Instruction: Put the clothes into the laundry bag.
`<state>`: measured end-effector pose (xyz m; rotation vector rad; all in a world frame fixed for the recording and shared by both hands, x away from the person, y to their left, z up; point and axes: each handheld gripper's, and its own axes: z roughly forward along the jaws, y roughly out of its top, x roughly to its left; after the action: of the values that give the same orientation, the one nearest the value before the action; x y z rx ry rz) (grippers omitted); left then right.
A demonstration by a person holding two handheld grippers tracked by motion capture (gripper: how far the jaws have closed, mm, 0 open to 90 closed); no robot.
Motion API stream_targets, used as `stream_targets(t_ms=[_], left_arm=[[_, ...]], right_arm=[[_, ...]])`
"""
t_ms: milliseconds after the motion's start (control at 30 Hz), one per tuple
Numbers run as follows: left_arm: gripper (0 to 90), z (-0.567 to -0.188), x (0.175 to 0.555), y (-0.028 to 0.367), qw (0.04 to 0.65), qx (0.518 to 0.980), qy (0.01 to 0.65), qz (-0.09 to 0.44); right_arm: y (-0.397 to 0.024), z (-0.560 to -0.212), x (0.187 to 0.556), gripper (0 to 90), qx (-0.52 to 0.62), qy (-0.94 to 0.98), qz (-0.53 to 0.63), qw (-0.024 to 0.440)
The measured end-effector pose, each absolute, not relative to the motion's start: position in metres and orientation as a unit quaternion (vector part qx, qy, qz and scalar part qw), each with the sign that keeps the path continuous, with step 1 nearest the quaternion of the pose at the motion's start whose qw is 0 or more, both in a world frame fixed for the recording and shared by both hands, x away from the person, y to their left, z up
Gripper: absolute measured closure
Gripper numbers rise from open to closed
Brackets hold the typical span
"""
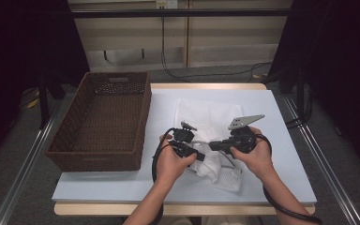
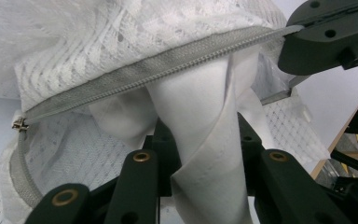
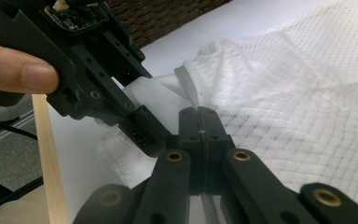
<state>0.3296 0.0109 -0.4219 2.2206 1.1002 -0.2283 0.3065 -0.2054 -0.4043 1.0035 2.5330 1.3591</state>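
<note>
1. The white mesh laundry bag with a grey zipper (image 1: 211, 140) lies on the pale blue tabletop (image 1: 281, 140), right of the brown wicker basket (image 1: 104, 119).
2. The left gripper (image 2: 204, 154) has its fingers clamped on a folded white cloth (image 2: 205, 121) at the bag's opening.
3. The right gripper (image 3: 200, 122) has its fingers pressed together at the bag's edge.

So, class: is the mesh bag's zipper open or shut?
Open. In the left gripper view the grey zipper arches over a gap, and white cloth, gripped by the left gripper, sits in the mesh bag mouth.
</note>
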Motion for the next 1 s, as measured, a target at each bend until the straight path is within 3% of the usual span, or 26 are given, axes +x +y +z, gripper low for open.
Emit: stream_targets(t_ms=[1000], left_arm=[[69.8,-0.421,0.338,0.007,0.35,0.829,0.427,-0.087]], right_arm=[[-0.205,-0.399,0.307,90.0,0.323,0.828,0.456,0.05]])
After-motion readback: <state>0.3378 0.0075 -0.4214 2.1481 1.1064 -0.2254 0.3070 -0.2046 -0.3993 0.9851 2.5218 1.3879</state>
